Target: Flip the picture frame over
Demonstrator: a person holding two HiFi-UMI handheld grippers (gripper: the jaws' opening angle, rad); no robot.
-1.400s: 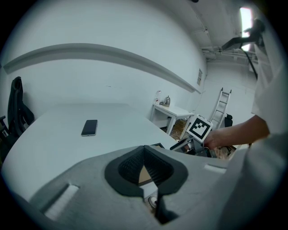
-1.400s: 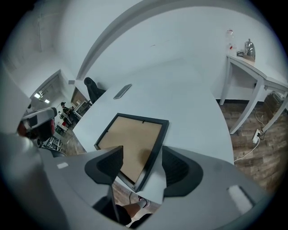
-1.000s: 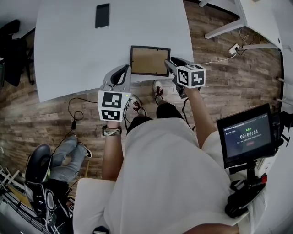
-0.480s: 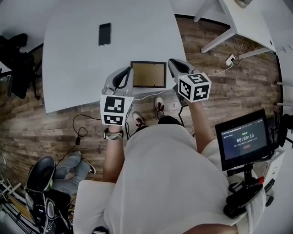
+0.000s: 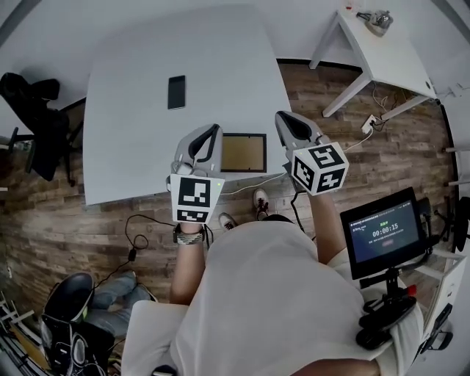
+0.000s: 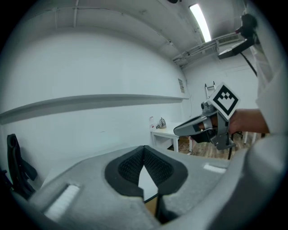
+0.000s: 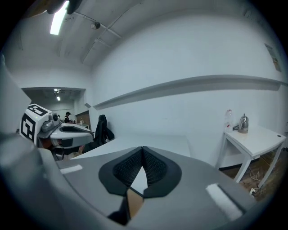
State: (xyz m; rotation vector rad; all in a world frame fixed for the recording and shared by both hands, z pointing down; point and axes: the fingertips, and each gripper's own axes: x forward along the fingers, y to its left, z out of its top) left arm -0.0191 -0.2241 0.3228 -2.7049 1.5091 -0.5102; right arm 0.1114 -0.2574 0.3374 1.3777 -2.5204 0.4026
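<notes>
The picture frame [image 5: 244,152] lies flat near the front edge of the white table [image 5: 132,110], its brown backing up inside a dark border. My left gripper [image 5: 214,130] sits just off its left edge, jaws shut with nothing between them. My right gripper [image 5: 283,117] hovers by the frame's right side at the table's corner, also shut and empty. In the left gripper view the pads [image 6: 130,168] meet at the tip of my left gripper [image 6: 144,148], with a brown sliver of frame [image 6: 152,207] below. The right gripper view shows the same closed tip on my right gripper [image 7: 143,149] above the frame [image 7: 133,201].
A black phone [image 5: 176,92] lies farther back on the table. A small white side table [image 5: 382,51] with a kettle [image 5: 378,20] stands at the right. A black chair [image 5: 33,117] is at the left, a monitor [image 5: 382,235] at my right, and cables on the wooden floor.
The head view has pulled back and up. The frame stays flat on the table. My right gripper, earlier at the frame's right edge, now sits a little clear of it.
</notes>
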